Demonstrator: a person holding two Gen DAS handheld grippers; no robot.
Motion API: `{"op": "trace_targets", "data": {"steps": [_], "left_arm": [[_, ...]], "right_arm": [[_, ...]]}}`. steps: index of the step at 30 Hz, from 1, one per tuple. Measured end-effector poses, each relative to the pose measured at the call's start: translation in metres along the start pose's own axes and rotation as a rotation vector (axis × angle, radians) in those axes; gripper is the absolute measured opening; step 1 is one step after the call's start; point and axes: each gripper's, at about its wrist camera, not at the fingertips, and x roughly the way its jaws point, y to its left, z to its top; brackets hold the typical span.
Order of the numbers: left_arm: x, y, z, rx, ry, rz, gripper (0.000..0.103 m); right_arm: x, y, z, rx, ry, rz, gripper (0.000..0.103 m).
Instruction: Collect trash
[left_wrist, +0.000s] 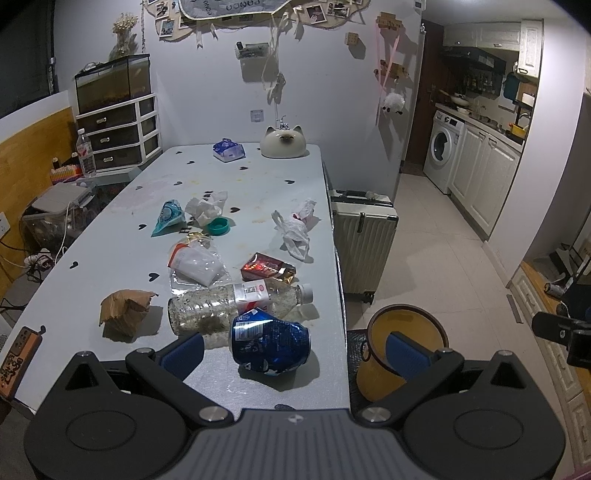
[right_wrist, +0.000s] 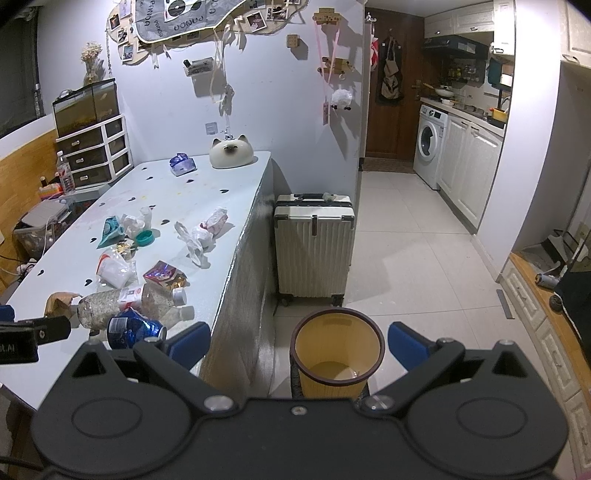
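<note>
Dim bluish room, brighter kitchen, sharp focus, fisheye-bent edges.

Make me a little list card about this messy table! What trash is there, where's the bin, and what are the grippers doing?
place: table beside a white suitcase
nearest trash: crushed blue can, clear plastic bottle lying on its side
other trash: torn brown paper, red wrapper, white plastic bag, teal lid
bin: yellow bin on the floor, looks nearly empty
left gripper: open, holding nothing
right gripper: open, over the bin
</note>
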Motion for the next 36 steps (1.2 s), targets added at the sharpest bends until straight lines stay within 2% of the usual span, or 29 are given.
{"op": "trace_targets", "data": {"steps": [5, 11, 17, 22, 27, 32, 36], "left_arm": [[0.001, -0.005, -0.003, -0.028, -0.013, 0.030, 0.103], [-0.005, -0.003, -0.010, -0.104, -0.025, 0.127, 0.103], [-0.014, 0.020, -0.019, -0.194, -0.014, 0.217, 0.103], [-0.006, 0.061, -0.016, -0.253, -0.004, 0.257, 0.103], [0.011, 0.118, -0.005, -0.262, 0.013, 0.268, 0.103], [0.033, 0.180, 0.014, -0.271, 0.040, 0.253, 0.103], [0.056, 0.225, 0.027, -0.287, 0.078, 0.200, 0.103]], "right_arm": [[0.004, -0.011, -0.001, -0.028, -0.011, 0.035, 0.103], [0.018, -0.016, 0.008, -0.084, -0.016, 0.109, 0.103], [0.036, -0.001, 0.015, -0.147, -0.005, 0.198, 0.103], [0.058, 0.032, 0.023, -0.186, -0.014, 0.270, 0.103], [0.092, 0.070, 0.023, -0.153, -0.039, 0.366, 0.103], [0.135, 0.116, 0.019, -0.099, 0.015, 0.419, 0.103], [0.168, 0.149, 0.009, -0.078, 0.082, 0.441, 0.103]]}}
